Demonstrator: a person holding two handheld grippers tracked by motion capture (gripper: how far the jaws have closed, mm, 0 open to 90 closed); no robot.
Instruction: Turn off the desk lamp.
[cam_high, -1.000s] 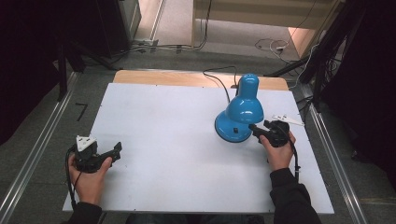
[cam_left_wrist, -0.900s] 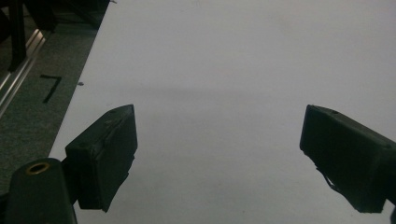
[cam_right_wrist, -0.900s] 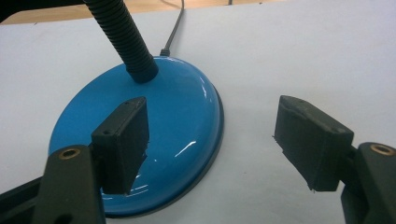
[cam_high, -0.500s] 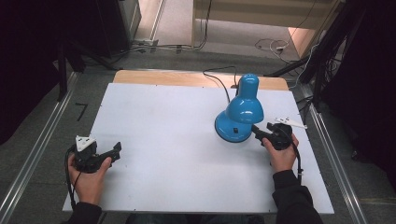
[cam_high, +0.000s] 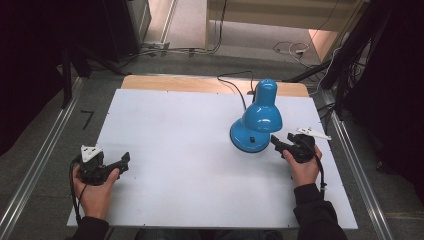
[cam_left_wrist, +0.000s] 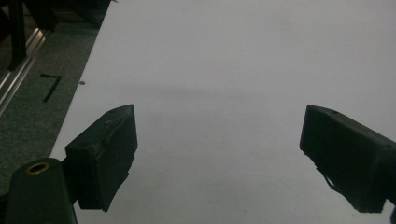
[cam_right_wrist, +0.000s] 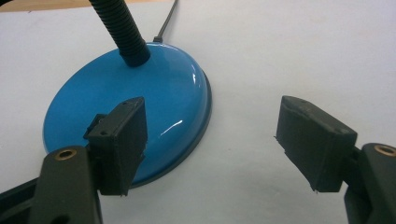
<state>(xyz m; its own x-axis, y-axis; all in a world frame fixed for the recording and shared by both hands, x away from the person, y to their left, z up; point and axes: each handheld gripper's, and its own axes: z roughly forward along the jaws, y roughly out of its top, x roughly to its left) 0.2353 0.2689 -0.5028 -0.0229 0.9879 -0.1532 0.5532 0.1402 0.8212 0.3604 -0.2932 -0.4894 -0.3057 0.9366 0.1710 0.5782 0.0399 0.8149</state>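
A blue desk lamp (cam_high: 256, 125) stands on the white table (cam_high: 190, 140) right of centre, shade bent forward over its round base (cam_right_wrist: 126, 121). A black ribbed neck (cam_right_wrist: 120, 30) rises from the base. My right gripper (cam_high: 280, 145) sits just right of the base, open, its left jaw over the base's rim and its right jaw over bare table; in the right gripper view the right gripper (cam_right_wrist: 212, 142) holds nothing. My left gripper (cam_high: 122, 161) rests near the table's front left corner, open and empty; the left gripper (cam_left_wrist: 219, 154) looks along bare table.
The lamp's black cord (cam_high: 232, 82) runs off the table's back edge over a wooden strip (cam_high: 200, 82). Metal rails (cam_high: 45, 150) flank the table on both sides. A black mark (cam_left_wrist: 50, 86) lies on the floor left of the table.
The right gripper has drawn back slightly from the lamp base, toward the right and front. The left gripper has stayed put.
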